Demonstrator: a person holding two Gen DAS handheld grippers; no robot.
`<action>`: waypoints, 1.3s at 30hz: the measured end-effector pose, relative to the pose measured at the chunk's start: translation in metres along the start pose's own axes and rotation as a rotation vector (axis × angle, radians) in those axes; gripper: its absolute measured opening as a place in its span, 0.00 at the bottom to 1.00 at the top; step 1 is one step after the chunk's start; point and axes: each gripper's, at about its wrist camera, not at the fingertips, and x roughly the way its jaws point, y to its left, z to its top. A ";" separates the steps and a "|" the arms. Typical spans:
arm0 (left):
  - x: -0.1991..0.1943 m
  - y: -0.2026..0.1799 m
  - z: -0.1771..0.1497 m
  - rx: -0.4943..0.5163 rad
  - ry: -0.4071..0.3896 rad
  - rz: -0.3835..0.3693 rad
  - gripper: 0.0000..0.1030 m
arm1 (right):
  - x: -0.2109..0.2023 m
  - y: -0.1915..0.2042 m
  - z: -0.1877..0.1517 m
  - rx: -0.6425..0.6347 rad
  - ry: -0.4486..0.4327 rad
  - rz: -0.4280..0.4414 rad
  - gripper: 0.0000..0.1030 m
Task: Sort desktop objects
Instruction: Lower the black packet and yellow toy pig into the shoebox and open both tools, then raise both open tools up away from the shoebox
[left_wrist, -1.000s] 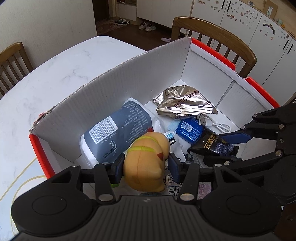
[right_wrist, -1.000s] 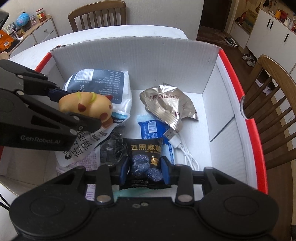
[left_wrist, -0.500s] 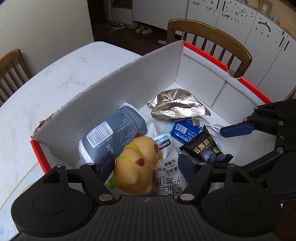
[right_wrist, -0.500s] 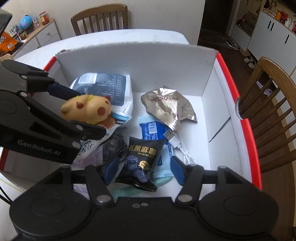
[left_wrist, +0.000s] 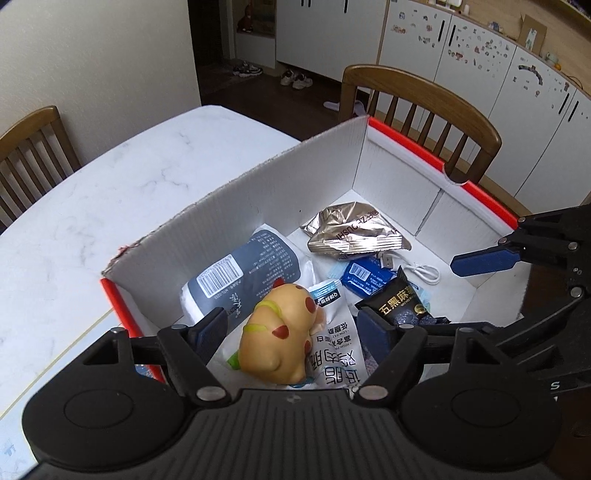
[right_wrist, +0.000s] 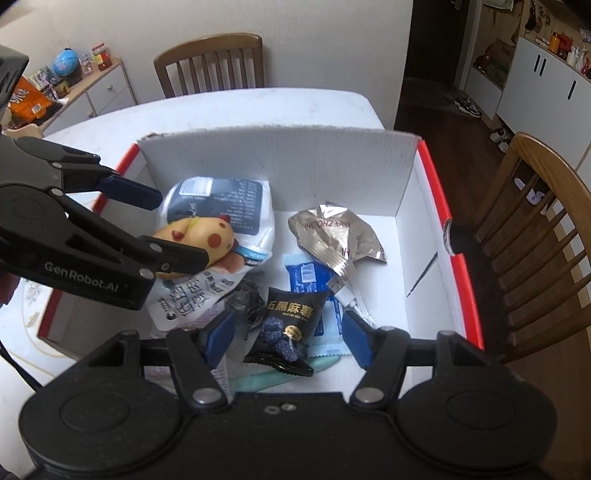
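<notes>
- Yellow squishy toy (left_wrist: 280, 332) lies in the cardboard box (left_wrist: 236, 218), loose between the left tongs (left_wrist: 291, 328), whose jaws are opening.
- Right tongs (right_wrist: 286, 332) spread wide around the black snack packet (right_wrist: 291, 321), not touching.
- Only the right view shows the orange chip bag (right_wrist: 27, 101) on the sideboard.

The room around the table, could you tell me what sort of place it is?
Most likely a home dining area: wooden chairs around a white table, shoes by a doorway, and cupboard doors covered in stickers.

Wooden chairs (left_wrist: 421, 107) ring a white marble table (left_wrist: 110, 192); white cabinets (left_wrist: 480, 59) behind.
</notes>
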 end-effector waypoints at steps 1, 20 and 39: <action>-0.003 0.000 -0.001 0.000 -0.005 0.001 0.74 | -0.002 0.000 0.000 -0.001 -0.007 0.005 0.62; -0.057 -0.014 -0.028 -0.019 -0.100 0.039 0.82 | -0.045 0.004 -0.010 0.007 -0.114 0.022 0.68; -0.094 -0.021 -0.046 -0.087 -0.187 0.085 0.98 | -0.074 0.009 -0.021 -0.010 -0.204 0.039 0.80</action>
